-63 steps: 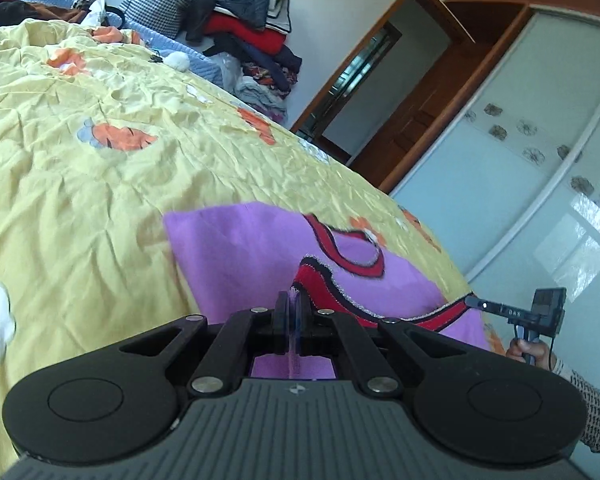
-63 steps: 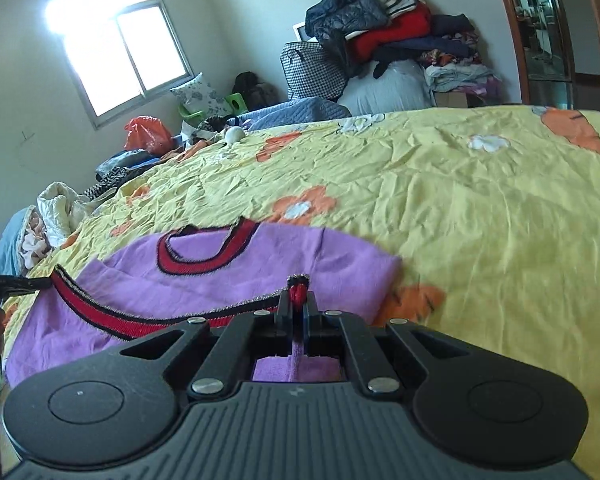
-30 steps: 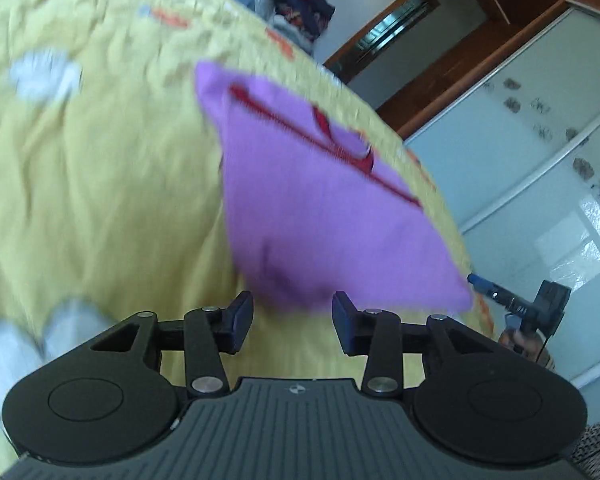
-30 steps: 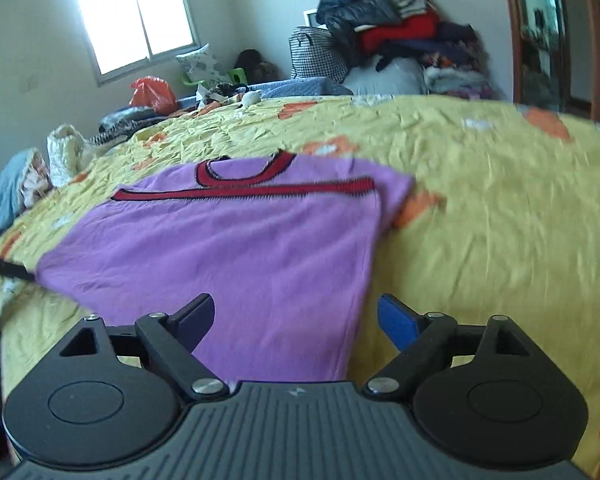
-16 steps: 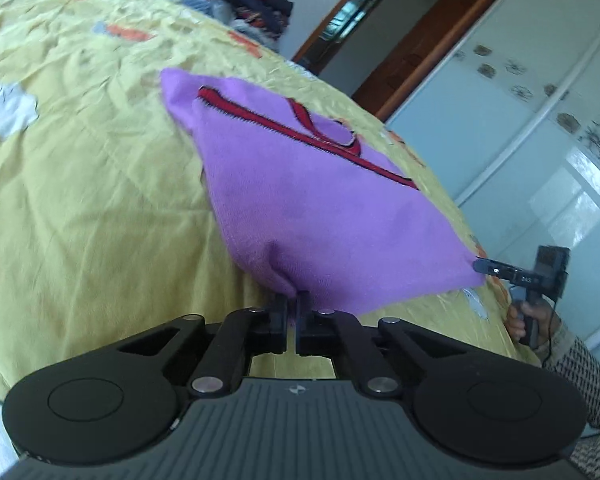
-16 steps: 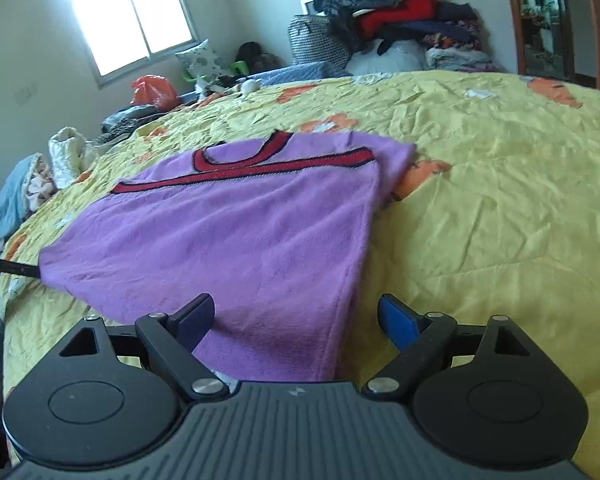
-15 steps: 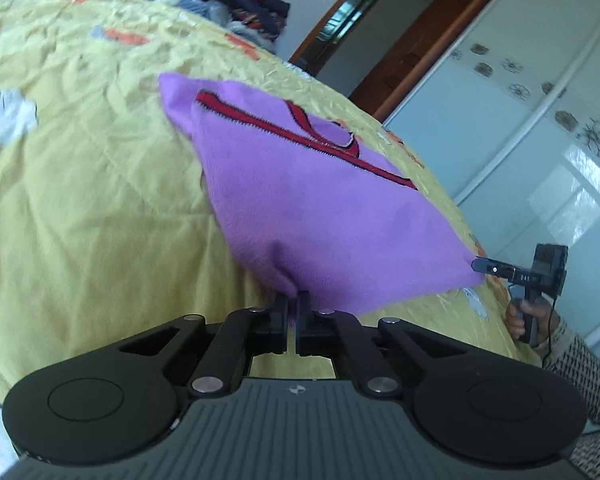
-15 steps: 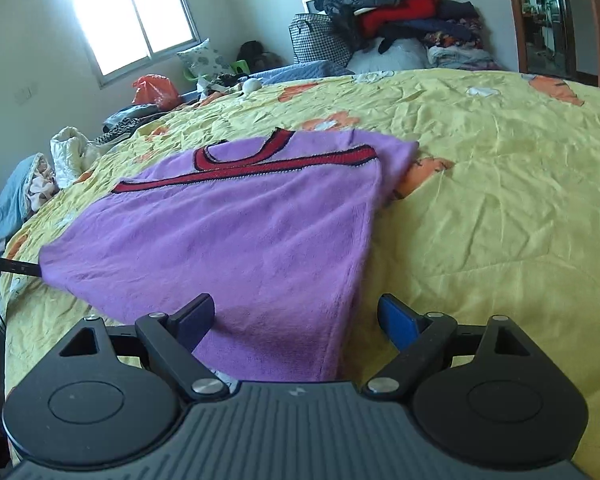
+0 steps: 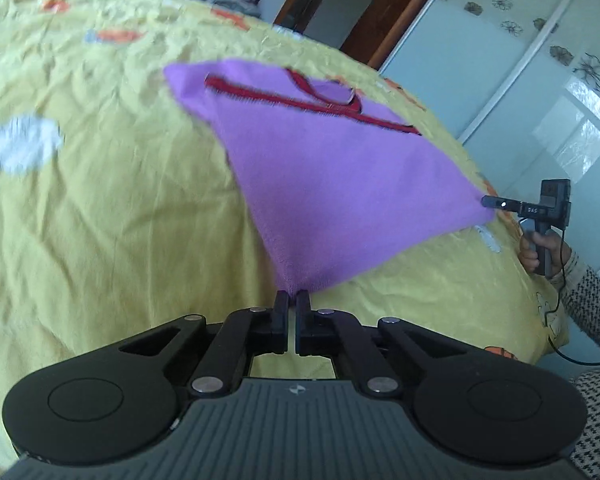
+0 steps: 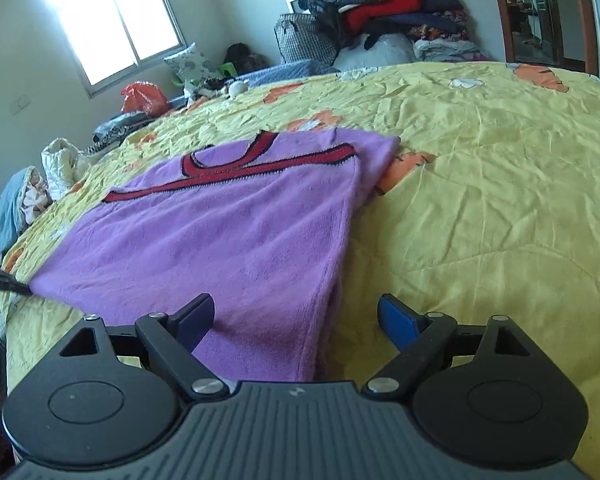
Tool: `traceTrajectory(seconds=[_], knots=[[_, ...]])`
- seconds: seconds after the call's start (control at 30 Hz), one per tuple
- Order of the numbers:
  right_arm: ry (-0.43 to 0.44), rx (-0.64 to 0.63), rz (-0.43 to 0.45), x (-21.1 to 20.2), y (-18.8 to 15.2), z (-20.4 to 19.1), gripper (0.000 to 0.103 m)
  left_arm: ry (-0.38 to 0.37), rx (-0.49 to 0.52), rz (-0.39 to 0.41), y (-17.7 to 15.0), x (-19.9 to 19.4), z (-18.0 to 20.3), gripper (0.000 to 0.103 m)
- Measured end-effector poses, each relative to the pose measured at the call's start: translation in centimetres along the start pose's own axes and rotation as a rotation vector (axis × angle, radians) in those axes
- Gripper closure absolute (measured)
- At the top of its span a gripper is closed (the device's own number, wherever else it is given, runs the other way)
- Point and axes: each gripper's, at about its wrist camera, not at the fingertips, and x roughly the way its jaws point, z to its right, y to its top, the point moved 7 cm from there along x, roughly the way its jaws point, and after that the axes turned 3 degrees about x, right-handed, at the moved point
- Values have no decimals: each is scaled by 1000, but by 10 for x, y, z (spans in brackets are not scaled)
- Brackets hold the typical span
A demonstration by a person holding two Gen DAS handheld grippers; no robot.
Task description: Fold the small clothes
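On yellow bed (image 10: 500, 208): 1 purple top (image 10: 228, 240). L claw (image 9: 292, 300) clamped on its corner; R claw (image 10: 296, 316) wide, astride hem.

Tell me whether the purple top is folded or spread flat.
Folded: the purple top lies doubled on the bedspread, its red-trimmed hem across the neckline.

Left gripper (image 9: 292, 298) pinches purple sweater (image 9: 332, 184) corner over yellow bedspread (image 9: 100, 200).
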Motion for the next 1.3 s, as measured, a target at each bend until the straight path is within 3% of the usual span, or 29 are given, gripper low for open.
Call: traceTrajectory(seconds=[0.13,0.23,0.27,0.3,0.37,0.43,0.47,0.5,0.53,0.57,0.63,0.73,0.9,1.0,1.13,1.3], knots=[[-15,5,-15,-2,1,3,14,-8,34,52,24,-18,25,97],[60,30,-8,-3,-1,0,16,-13,55,99,44,-7,48,69],[63,19,-1,-3,-1,-4,62,-10,47,102,49,2,53,60],[22,-12,-22,-1,-3,-6,98,-26,44,106,52,11,57,60],[-69,-109,-63,0,-7,-11,98,-20,31,93,59,32,63,59],[-100,-125,-95,-4,-6,-7,93,3,24,74,63,49,67,58],[-140,-155,-101,-6,-1,-6,71,7,16,77,67,55,67,54],[-201,-188,-85,-9,6,-7,27,17,-3,81,71,60,66,46],[-246,-213,-47,-13,17,-10,7,34,-28,86,77,65,64,42],[-242,-231,6,-16,27,-17,0,56,-53,97,84,71,61,34],[-155,-258,71,-10,47,-40,0,113,-108,113,99,85,54,31],[-132,-265,121,24,71,-74,0,203,-160,142,119,110,53,30],[-102,-197,33,114,87,-110,0,365,-200,171,138,142,54,30],[-89,-209,-5,144,82,-126,0,447,-206,169,141,149,52,28],[-130,-217,-56,164,73,-121,0,505,-196,146,144,159,46,26],[-199,-201,-51,164,76,-90,0,578,-132,122,152,175,45,21]])
